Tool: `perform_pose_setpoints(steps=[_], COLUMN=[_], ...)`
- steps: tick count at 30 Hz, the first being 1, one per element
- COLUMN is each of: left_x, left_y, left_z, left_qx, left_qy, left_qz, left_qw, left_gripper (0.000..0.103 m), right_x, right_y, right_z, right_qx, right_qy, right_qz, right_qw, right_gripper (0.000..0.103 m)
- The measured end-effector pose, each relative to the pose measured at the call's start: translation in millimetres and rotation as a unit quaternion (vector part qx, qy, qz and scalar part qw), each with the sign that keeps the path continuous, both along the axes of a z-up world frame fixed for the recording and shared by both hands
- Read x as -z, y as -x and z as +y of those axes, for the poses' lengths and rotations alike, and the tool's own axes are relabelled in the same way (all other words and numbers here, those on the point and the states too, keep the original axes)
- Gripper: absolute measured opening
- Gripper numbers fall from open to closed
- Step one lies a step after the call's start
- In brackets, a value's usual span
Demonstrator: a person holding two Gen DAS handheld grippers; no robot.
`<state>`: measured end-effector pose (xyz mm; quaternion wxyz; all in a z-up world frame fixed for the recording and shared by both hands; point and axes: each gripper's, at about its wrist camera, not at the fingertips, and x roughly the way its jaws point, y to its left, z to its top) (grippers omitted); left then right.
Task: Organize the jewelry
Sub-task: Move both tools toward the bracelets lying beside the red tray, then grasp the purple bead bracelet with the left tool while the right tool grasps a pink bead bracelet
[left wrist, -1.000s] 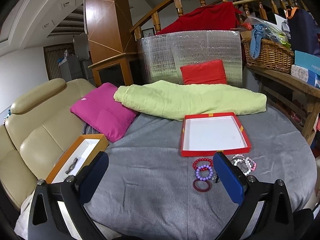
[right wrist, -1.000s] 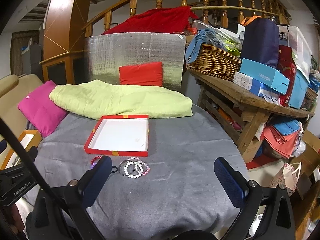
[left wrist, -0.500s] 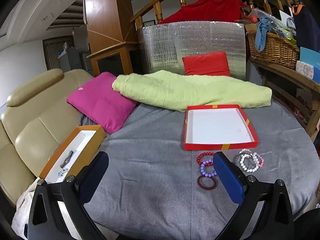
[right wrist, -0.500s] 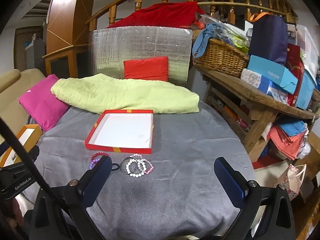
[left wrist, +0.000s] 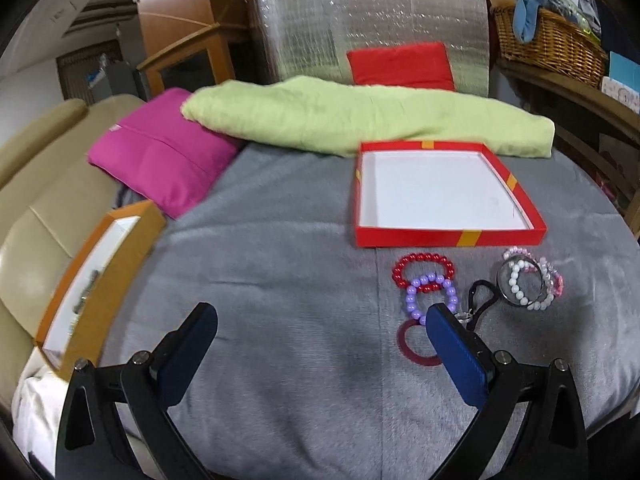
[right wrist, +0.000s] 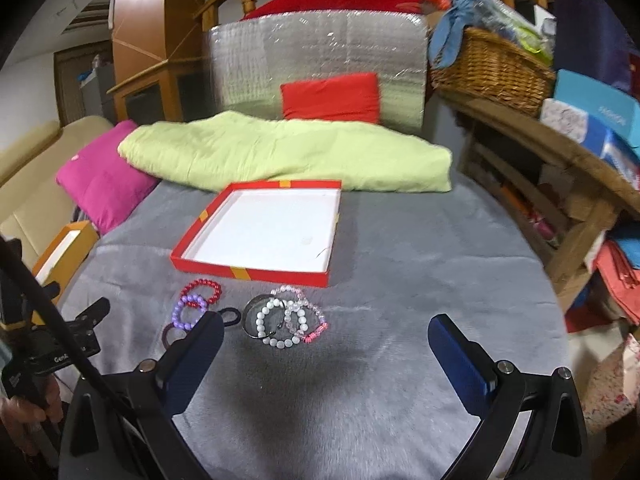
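**Bracelets loose in front of an open red tray**

The red tray (left wrist: pixel 448 238), shallow with a white floor and yellow marks on its rim, sits right of centre in the left view. Below it a red bead bracelet (left wrist: pixel 423 271) overlaps a purple bead bracelet (left wrist: pixel 430 296); a dark red ring (left wrist: pixel 416 344) lies lower, partly hidden. A black cord (left wrist: pixel 482 300) lies beside them. Right of it, white, pink and clear bracelets (left wrist: pixel 530 280) are piled together.

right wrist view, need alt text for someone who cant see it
Several bead bracelets lie in a loose cluster on a grey cloth, just in front of an empty red box. The open right gripper hovers near them, holding nothing. A green blanket lies behind the box.
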<state>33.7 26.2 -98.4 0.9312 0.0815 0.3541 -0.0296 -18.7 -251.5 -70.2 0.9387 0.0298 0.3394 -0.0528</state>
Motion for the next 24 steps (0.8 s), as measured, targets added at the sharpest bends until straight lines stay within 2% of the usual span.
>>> perform_pose_setpoints(steps=[4,5,9,12,16,18,21,24], left_x=[17,20,34,39,41,45,52,60], left_y=[-17,-22,-41,-53,-68,-77,-84,-89], left_z=[-5,-6,-15,-22,-31,-35,-38,-42], left_qx=[0.022,0.026,0.047,0.065,0.091,0.100,0.110,0.121], left_qy=[0.021,0.024,0.036,0.045,0.046,0.049,0.057,0.062], left_qz=[0.024,0.030,0.069,0.086,0.100,0.114,0.133,0.146], left_qw=[0.9993,0.9989,0.9959,0.9932,0.9897,0.9873,0.9834,0.9799], left_gripper=[0.102,0.102,0.080,0.076,0.059,0.054,0.053,0.047], right_x=[34,41,66,78,92,100,111,121], right_y=[-28,-35,-61,-73,-93,-104,-115,-123], right_z=[2,2,-4,-16,-34,-38,-42,-44], right_qx=[-0.034,-0.040,-0.055,-0.059,-0.041,-0.042,-0.043,-0.039], right_qy=[-0.001,0.000,-0.023,-0.057,-0.088,-0.093,-0.098,-0.101], right_qz=[0.026,0.034,0.066,0.083,0.108,0.124,0.148,0.168], right_qw=[0.999,0.999,0.996,0.993,0.989,0.987,0.983,0.980], right_gripper=[0.102,0.099,0.086,0.077,0.060,0.051,0.042,0.037])
